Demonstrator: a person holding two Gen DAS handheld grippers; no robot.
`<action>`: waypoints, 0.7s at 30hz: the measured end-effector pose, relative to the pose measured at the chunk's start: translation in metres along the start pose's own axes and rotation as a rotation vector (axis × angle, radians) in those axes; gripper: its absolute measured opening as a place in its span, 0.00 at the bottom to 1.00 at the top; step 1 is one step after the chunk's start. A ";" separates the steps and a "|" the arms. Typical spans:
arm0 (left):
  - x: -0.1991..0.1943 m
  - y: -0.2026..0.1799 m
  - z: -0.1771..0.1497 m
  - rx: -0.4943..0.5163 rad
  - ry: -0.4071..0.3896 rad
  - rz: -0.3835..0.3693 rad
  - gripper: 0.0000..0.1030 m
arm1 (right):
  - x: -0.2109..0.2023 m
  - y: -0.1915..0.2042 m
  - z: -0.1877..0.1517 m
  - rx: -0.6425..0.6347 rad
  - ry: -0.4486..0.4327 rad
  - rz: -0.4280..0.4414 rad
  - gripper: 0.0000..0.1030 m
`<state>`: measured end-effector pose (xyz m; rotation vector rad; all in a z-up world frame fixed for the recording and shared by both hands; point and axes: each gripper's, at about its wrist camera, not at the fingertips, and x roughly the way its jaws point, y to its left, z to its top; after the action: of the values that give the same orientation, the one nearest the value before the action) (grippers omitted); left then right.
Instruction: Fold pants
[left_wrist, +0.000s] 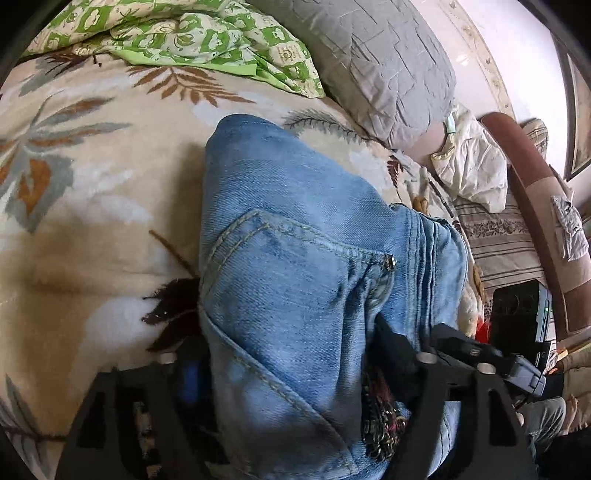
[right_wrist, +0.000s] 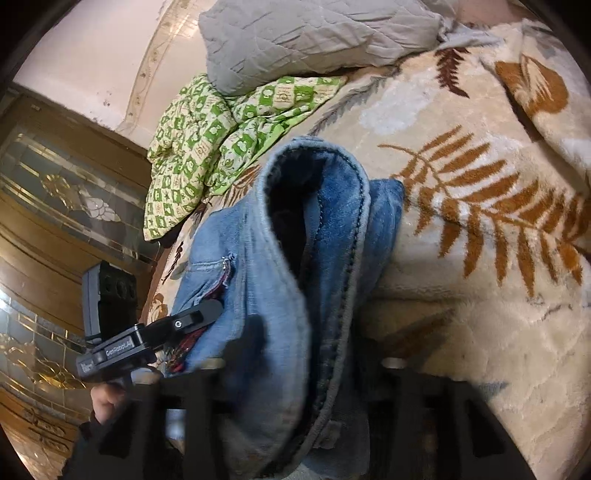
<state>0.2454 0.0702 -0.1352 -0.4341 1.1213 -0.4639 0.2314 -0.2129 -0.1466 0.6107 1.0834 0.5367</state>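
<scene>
Both the left tool (left_wrist: 295, 369) and the right tool (right_wrist: 303, 373) are clenched on the blue jeans (left_wrist: 295, 236), which hang over the leafy blanket (left_wrist: 92, 177) on the bed, so both should probably hold tight and lower together for a flat fold.

Faded denim pants (left_wrist: 295, 258), plush fleecy blanket (left_wrist: 92, 206), matt black plastic fingers (right_wrist: 177, 417)

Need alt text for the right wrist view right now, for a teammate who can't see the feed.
Blue jeans hang bunched between the fingers of the right gripper, one open end gaping toward the camera, above a cream leaf-patterned blanket. The left gripper grips the jeans from the left side. A green checked quilt and grey pillow lie beyond.
</scene>
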 end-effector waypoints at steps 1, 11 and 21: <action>0.001 -0.003 -0.001 0.011 0.012 0.005 0.96 | -0.001 -0.003 -0.001 0.023 -0.002 -0.005 0.89; -0.013 -0.016 -0.007 0.023 0.099 0.069 1.00 | -0.021 -0.011 0.000 0.093 -0.010 0.058 1.00; -0.087 -0.048 -0.058 0.272 -0.186 0.358 1.00 | -0.082 0.011 0.020 -0.037 -0.129 -0.084 1.00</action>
<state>0.1539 0.0731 -0.0657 -0.0328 0.9143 -0.2489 0.2178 -0.2636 -0.0803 0.5573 0.9708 0.4374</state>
